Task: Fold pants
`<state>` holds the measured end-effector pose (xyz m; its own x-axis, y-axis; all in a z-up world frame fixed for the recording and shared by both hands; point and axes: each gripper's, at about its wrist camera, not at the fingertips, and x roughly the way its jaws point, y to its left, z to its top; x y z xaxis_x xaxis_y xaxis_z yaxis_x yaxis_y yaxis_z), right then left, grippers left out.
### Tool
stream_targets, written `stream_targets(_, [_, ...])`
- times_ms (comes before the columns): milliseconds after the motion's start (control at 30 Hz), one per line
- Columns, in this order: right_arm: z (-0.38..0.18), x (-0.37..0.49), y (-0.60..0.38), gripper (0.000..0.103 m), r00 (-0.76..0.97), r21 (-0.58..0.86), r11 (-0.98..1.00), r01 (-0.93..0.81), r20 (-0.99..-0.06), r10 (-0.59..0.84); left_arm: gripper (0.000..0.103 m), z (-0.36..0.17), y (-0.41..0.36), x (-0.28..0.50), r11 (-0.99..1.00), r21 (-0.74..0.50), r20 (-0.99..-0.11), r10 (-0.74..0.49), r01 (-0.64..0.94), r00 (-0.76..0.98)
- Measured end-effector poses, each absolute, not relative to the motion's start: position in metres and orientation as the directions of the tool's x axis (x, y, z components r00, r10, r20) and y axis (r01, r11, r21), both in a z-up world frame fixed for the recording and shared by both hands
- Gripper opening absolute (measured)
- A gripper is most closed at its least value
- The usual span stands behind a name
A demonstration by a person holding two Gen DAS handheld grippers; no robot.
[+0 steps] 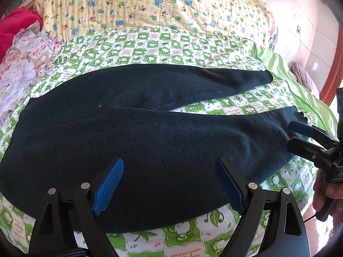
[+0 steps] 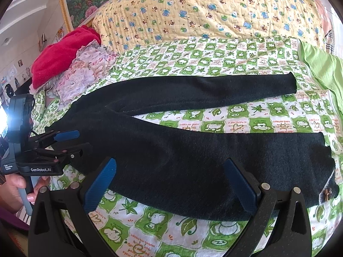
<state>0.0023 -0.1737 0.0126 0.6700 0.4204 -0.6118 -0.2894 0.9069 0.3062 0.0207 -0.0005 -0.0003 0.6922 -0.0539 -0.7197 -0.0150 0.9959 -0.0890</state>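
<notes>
Red cloth [image 2: 64, 57] sits in a heap at the far left of the bed, and a flowery cloth [image 2: 85, 72] lies bunched just beside it; next comes the green and white sheet [image 2: 193, 57] with little animals on it, and behind it a yellow blanket [image 2: 203, 10] with tiny bears; the dark pants [image 2: 193, 156] lie flat on the sheet, with the waist at the left and the two legs spread apart toward the right, so some sheet shows between them; the left gripper [image 1: 169, 184] hangs over the near edge of the pants by the waist, its blue fingers [image 1: 109, 184] wide apart and holding nothing; the right gripper [image 2: 171, 184] hangs over the near leg, its blue fingers [image 2: 100, 184] wide apart and holding nothing too; at the far right a plain green cloth [image 2: 321, 68] lies at the edge of the bed.
</notes>
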Motion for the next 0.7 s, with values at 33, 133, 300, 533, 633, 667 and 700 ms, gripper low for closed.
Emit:
stream_targets(33, [0.013, 0.004, -0.176, 0.101, 0.669, 0.313, 0.906, -0.286, -0.611, 0.423, 0.088, 0.0, 0.0, 0.022, 0.996, -0.088, -0.72, -0.055, -0.013, 0.692])
stream_targets(133, [0.014, 0.01, -0.18, 0.101, 0.666, 0.322, 0.905, -0.277, -0.614, 0.423, 0.088, 0.002, 0.001, 0.028, 0.996, -0.088, -0.72, -0.061, -0.003, 0.691])
stream_targets(300, [0.017, 0.021, -0.19, 0.101, 0.667, 0.337, 0.904, -0.265, -0.613, 0.424, 0.088, 0.004, 0.004, 0.039, 0.995, -0.103, -0.725, -0.084, 0.014, 0.684])
stream_targets(533, [0.021, 0.043, -0.209, 0.101, 0.674, 0.363, 0.901, -0.239, -0.606, 0.423, 0.088, 0.007, 0.005, 0.063, 0.995, -0.094, -0.734, -0.098, 0.042, 0.672])
stream_targets(633, [0.023, 0.055, -0.219, 0.101, 0.679, 0.357, 0.906, -0.227, -0.609, 0.41, 0.088, 0.01, 0.006, 0.076, 0.994, -0.089, -0.738, -0.105, 0.058, 0.667])
stream_targets(667, [0.025, 0.061, -0.224, 0.101, 0.683, 0.351, 0.909, -0.223, -0.609, 0.403, 0.088, 0.012, 0.007, 0.082, 0.994, -0.087, -0.738, -0.109, 0.067, 0.665])
stream_targets(700, [0.027, 0.065, -0.228, 0.101, 0.685, 0.351, 0.91, -0.221, -0.608, 0.401, 0.088, 0.014, 0.007, 0.087, 0.993, -0.086, -0.74, -0.114, 0.075, 0.663])
